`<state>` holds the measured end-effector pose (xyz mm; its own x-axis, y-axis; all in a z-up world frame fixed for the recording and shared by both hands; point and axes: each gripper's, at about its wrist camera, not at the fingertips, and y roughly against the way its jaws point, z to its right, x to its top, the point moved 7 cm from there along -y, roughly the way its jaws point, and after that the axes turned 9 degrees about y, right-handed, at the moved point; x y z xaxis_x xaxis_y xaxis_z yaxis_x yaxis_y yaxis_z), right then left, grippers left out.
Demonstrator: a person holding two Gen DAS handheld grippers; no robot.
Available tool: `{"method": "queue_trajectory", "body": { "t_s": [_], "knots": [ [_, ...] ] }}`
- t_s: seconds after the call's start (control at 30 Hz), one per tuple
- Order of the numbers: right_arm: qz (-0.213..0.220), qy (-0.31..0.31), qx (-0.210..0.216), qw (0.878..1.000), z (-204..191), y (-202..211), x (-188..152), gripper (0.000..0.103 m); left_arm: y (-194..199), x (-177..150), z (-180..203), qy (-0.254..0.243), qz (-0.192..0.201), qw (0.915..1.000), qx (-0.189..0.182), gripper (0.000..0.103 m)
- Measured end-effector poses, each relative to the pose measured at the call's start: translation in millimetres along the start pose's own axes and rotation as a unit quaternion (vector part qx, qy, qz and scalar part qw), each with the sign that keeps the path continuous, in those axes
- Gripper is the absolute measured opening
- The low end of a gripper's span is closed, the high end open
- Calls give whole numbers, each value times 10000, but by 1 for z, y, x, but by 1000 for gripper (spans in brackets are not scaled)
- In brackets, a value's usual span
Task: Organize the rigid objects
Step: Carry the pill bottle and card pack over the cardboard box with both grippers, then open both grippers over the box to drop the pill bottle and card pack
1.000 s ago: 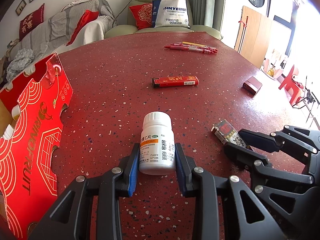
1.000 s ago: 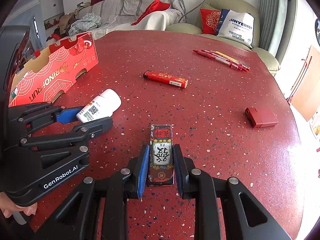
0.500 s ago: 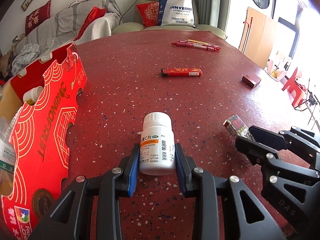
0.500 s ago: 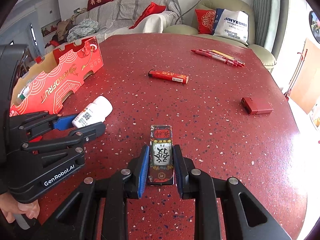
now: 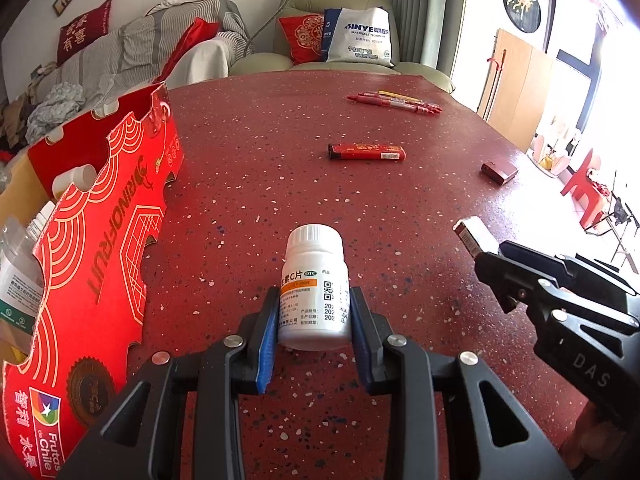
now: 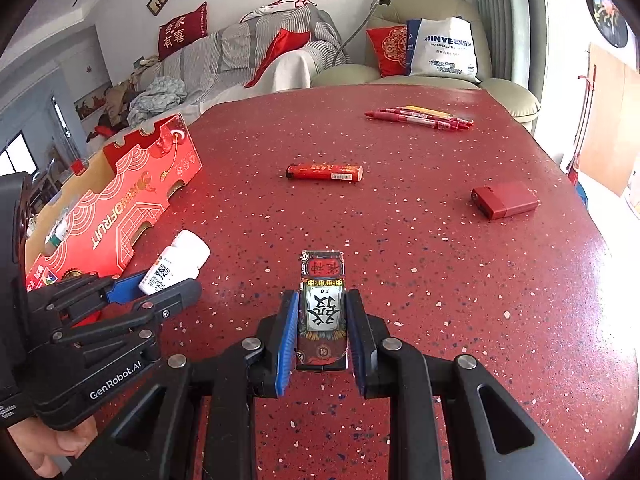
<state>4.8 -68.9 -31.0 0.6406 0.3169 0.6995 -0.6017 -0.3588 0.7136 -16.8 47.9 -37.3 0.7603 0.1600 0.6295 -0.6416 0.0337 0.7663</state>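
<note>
My left gripper [image 5: 314, 320] is shut on a white pill bottle [image 5: 314, 284] with an orange-striped label, held just above the red speckled table [image 5: 260, 184]. The same bottle [image 6: 176, 262] shows at the left of the right wrist view between the left gripper's fingers. My right gripper [image 6: 323, 320] is shut on a small patterned card box [image 6: 323, 304] with black characters; its end [image 5: 474, 236] pokes out at the right of the left wrist view. The red cardboard box [image 5: 104, 248] stands open at the left with several bottles inside.
On the table lie a red lighter [image 6: 325, 172], a dark red small box [image 6: 505, 200] and several red pens [image 6: 420, 117] at the far side. Sofas with cushions stand behind the table. A hand [image 6: 48, 448] holds the left gripper.
Both grippers have shifted toward the red cardboard box, which now fills more of the left wrist view. The right gripper rolled slightly. Both grips are unchanged.
</note>
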Motion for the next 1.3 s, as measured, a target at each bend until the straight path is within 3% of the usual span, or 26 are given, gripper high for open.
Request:
{"method": "queue_trajectory", "body": {
  "t_s": [0.3,0.67,0.97,1.3],
  "knots": [
    [420,254,232,9985,-35,31,33,25,55,18,-12,-61,457,9989,57,35],
    [684,986,983,9879,-145,37,87,25,114,47,-133,733,822,9910,765,35],
    [563,1590,1330,9767,-226,18,99,25,125,40,-224,1456,795,9800,1104,35],
    [285,1759,1377,9743,-250,-5,96,25,114,29,-245,1592,601,9793,1097,36]
  ]
}}
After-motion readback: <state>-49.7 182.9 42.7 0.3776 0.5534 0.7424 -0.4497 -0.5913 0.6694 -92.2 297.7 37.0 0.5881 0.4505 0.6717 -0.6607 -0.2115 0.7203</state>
